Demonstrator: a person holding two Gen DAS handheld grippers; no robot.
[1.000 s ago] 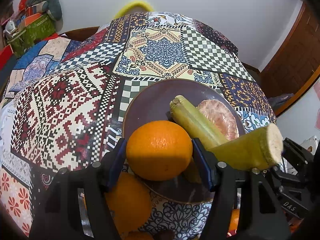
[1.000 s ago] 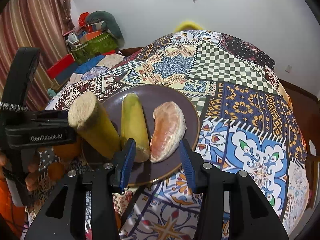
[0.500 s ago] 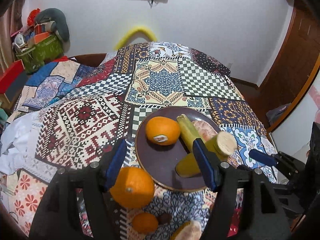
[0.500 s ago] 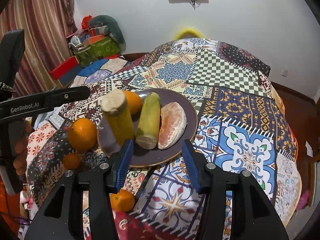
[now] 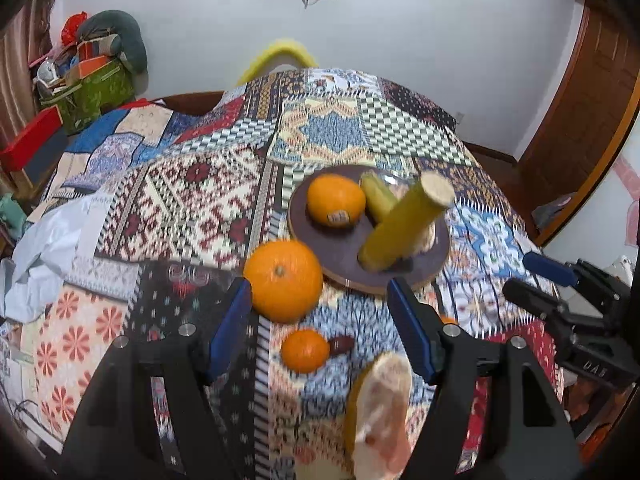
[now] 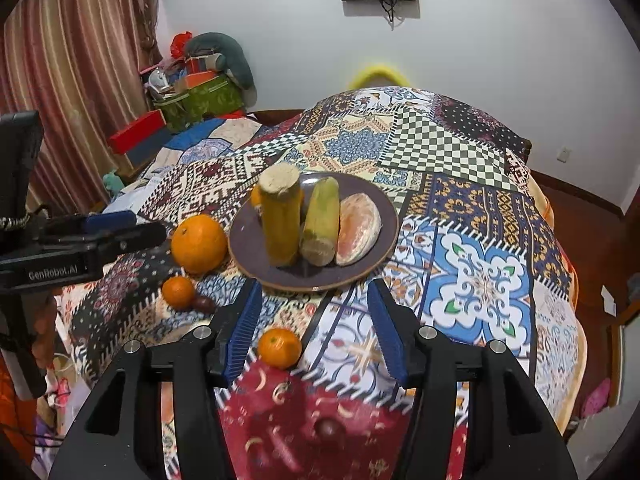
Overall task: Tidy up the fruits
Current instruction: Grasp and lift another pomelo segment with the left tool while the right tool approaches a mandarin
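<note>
Left gripper (image 5: pixel 320 320): jaws spread, holding nothing. Large orange (image 6: pixel 199 243) on the patchwork cloth (image 6: pixel 480 292), just left of the plate (image 6: pixel 248 240); small orange (image 6: pixel 178 291) and a dark, blurred item near it. On the plate: another orange (image 5: pixel 336 199), mostly hidden in the right view, two green stalks (image 6: pixel 280 220), grapefruit segment (image 6: pixel 358 229). Right gripper (image 6: pixel 314 330): jaws spread, empty, a small orange (image 6: pixel 279 347) between them. Peeled segment (image 5: pixel 380 408) at the lower edge, blurred.

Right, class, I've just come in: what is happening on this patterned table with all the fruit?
A person with two handheld grippers is sorting fruit onto a brown plate. The plate holds an orange, two sugarcane pieces and a pomelo segment. Both the left gripper and right gripper are open and hold nothing. A large orange and two tangerines lie on the cloth.
</note>
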